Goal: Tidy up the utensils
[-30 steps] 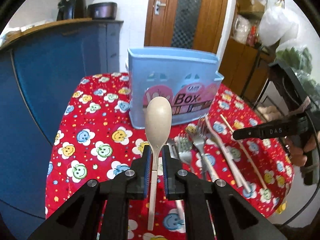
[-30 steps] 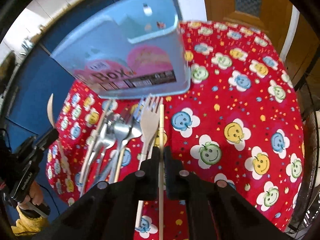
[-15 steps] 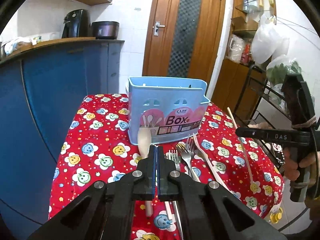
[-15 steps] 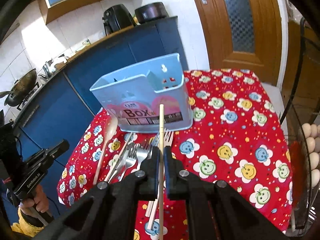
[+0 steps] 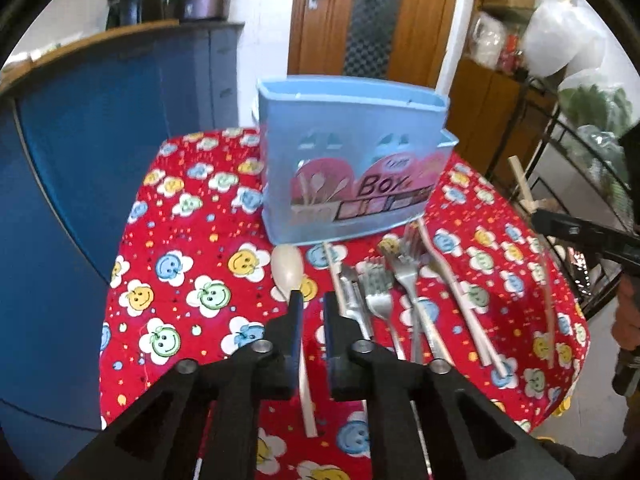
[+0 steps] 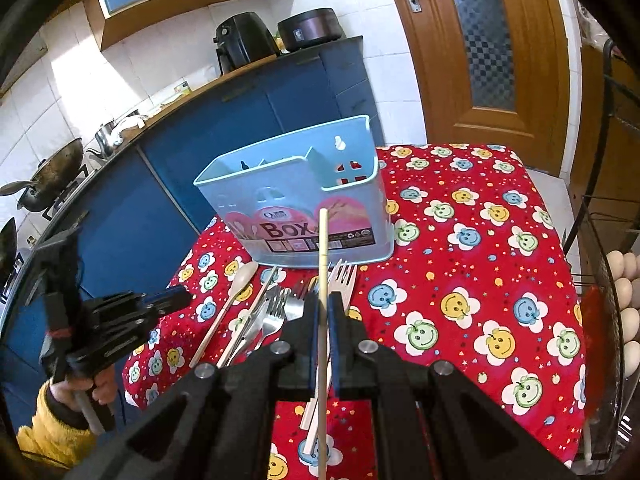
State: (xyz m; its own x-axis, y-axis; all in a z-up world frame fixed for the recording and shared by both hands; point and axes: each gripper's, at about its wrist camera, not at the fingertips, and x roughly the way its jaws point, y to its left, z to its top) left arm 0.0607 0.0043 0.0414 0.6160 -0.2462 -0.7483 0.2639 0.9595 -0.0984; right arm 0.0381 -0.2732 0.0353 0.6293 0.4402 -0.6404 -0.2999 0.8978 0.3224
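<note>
Right hand-held gripper: jaws clamped on a chopstick, stick running straight out along the fingers, free tip up toward the front wall of the blue utensil box. Box opening lies ahead and above that tip, so the next move looks like lift, carry forward over the rim, then tip the stick upright into a compartment; which one I can't call.

Left hand-held gripper: jaws opening, cream spoon between them but lying on the table, pads don't appear to press it. Spoon's long axis runs near edge to far, bowl toward the box, handle back under the fingers.

Beyond both: forks and a second chopstick lie loose on the red cloth, all just in front of the box, handles toward the near edge.

Box stands mid-table toward the far edge. Right hand is the loaded one, so likely first to drop off.
</note>
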